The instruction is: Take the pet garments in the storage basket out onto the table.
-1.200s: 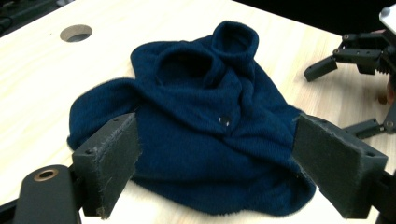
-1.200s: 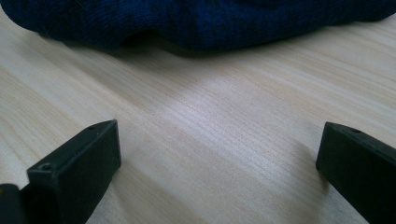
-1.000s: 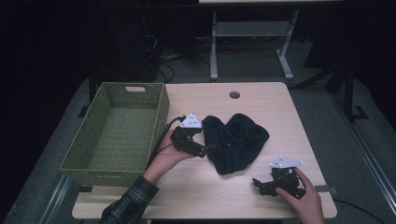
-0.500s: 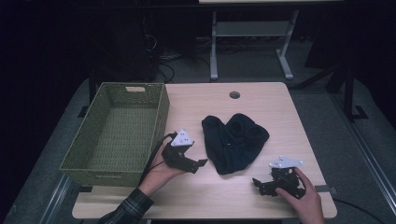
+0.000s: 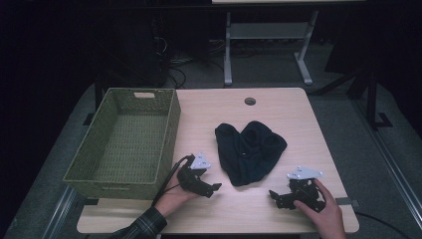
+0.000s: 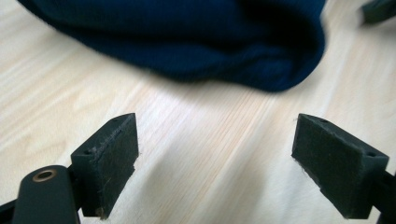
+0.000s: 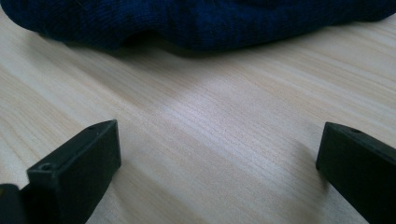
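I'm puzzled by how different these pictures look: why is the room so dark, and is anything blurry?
High view: light falls on the table alone, the surroundings near black. Left gripper view: the dark blue cloth is soft and out of focus, the pads sharper, casting faint shadows. Right gripper view: wood grain crisp mid-frame, cloth slightly blurred.

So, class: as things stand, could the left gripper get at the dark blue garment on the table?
Probably yes. The left gripper has its jaws open and aimed at the dark blue garment, with bare table between them and nothing in the way.
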